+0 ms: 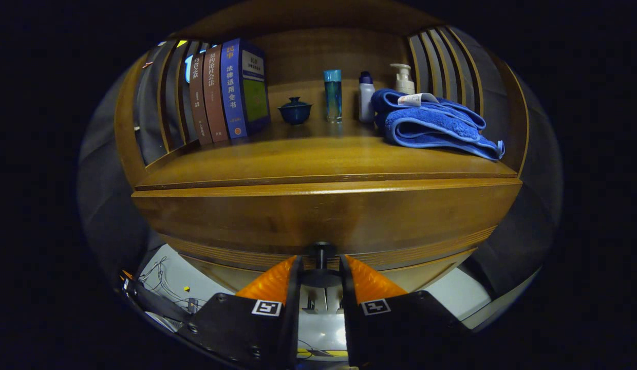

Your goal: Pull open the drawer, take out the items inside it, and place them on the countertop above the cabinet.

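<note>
A wooden cabinet fills the view, with a closed drawer front [326, 216] right ahead of me. Its dark round knob [322, 264] sits between my two fingers, and my gripper [322, 267] is shut on it, both fingers pressing its sides. Above the drawer lies the wooden countertop [318, 159]. The drawer's inside is hidden.
On the countertop stand three upright books [228, 90] at the left, a small dark lidded cup [295, 110], a blue bottle [333, 95], a white bottle [366, 95], a pump bottle [404, 78] and a folded blue towel [431, 123]. Slatted side walls flank the shelf.
</note>
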Demonstrator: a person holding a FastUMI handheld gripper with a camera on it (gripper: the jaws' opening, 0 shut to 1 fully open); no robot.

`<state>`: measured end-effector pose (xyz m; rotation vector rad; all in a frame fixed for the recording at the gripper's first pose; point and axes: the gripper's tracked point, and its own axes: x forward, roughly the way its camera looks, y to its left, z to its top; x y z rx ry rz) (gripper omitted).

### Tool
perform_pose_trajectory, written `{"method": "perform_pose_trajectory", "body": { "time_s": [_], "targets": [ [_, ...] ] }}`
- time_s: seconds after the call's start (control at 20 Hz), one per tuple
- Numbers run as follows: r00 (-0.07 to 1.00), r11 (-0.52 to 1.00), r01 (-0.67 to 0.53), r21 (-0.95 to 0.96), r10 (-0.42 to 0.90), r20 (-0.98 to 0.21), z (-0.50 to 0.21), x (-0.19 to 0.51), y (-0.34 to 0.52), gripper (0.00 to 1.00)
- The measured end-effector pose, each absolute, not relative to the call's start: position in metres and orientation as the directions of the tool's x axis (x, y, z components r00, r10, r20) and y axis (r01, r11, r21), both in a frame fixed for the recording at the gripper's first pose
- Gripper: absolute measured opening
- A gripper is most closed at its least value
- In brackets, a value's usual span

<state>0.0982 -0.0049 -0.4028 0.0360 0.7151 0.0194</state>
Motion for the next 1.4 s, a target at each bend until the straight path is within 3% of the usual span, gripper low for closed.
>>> {"method": "perform_pose_trajectory", "body": {
  "time_s": [0.9,1.4],
  "targets": [
    [0.704,0.999,-0.002,0.037,0.028,-0.709,-0.376,-0.037,-0.008,0.41],
    [0.695,0.999,0.015,0.037,0.016,-0.719,-0.369,-0.074,-0.010,0.41]
  ]
}}
